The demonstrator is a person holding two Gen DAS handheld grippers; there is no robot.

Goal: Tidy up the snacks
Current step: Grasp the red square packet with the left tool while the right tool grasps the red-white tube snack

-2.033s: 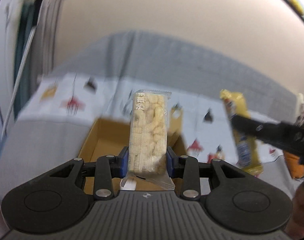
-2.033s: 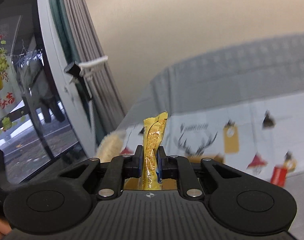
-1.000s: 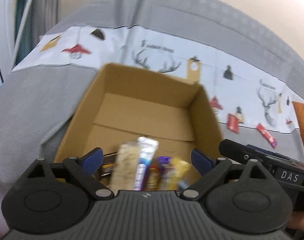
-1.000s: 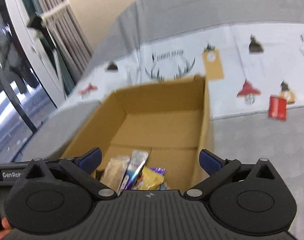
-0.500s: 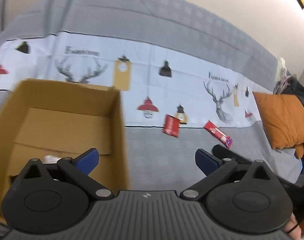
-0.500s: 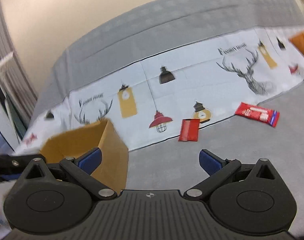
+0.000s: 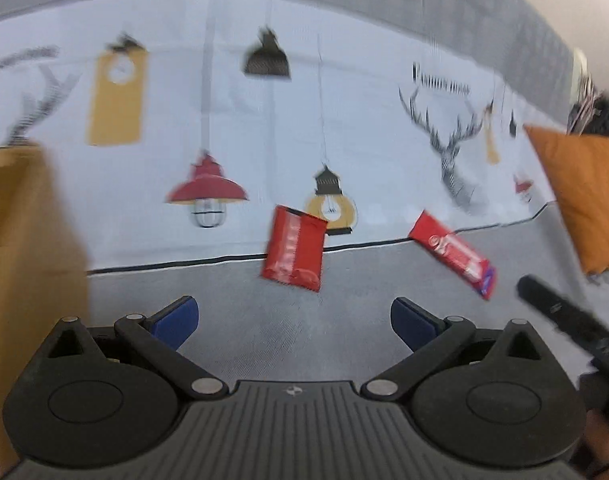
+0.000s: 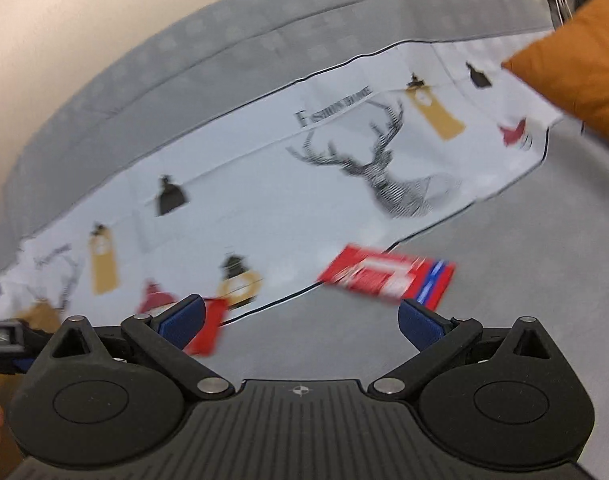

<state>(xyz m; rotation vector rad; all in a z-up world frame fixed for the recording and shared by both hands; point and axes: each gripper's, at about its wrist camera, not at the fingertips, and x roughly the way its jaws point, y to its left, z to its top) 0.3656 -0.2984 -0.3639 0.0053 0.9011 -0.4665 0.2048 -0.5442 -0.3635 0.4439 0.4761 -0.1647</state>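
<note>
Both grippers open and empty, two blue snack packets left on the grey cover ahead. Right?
Not quite: the packets are red, not blue. The left wrist view shows a squarish red packet and a long red bar on the cover. Left gripper and right gripper are indeed open and empty.

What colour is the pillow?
The pillow is orange. It shows best in the left wrist view.

Glossy red snack wrappers (foil-like) — matt woven grey cloth.
</note>
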